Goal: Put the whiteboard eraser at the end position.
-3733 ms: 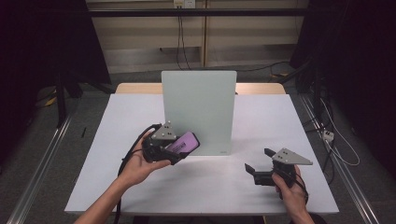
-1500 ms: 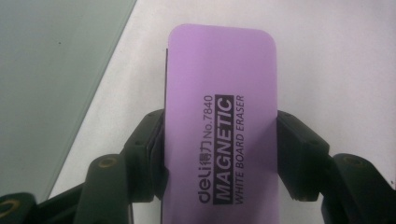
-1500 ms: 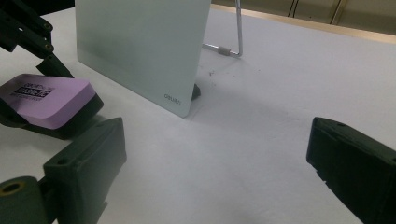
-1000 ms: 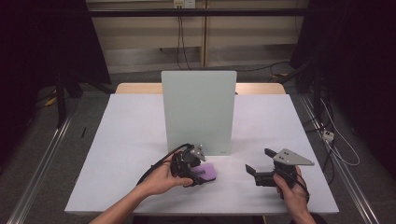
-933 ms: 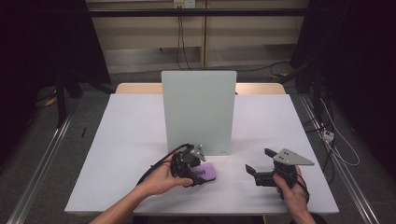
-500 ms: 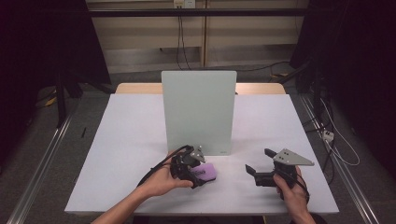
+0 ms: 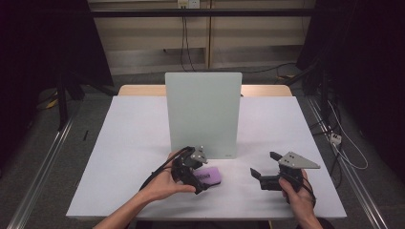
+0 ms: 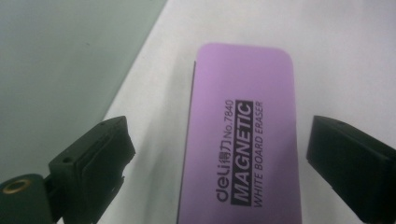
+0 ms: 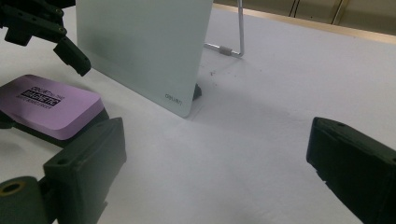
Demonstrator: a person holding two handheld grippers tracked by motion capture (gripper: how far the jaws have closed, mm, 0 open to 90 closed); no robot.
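Observation:
A purple magnetic whiteboard eraser [image 7: 211, 175] [image 8: 243, 135] [image 9: 46, 102] lies flat on the white table [image 7: 133, 138], label up, just in front of the upright whiteboard [image 7: 203, 114] [image 9: 140, 46]. My left gripper [image 7: 203, 177] [image 8: 219, 135] straddles the eraser's near end and is open, with a gap between each jaw and the eraser's sides. In the right gripper view, the left gripper [image 9: 42, 23] hangs over the eraser's far side. My right gripper [image 7: 262, 163] [image 9: 217, 140] rests at the table's front right, open and holding nothing, pointed toward the eraser.
The whiteboard [image 8: 56, 56] stands mid-table on a wire stand [image 9: 238, 32], close to the left gripper's left jaw. A wooden edge [image 7: 138, 89] runs behind the table. Cables trail across the floor at the right.
The left gripper held the eraser raised at the board's left edge 3.7 s ago; the eraser now lies on the table in front of the board. The right gripper stayed put.

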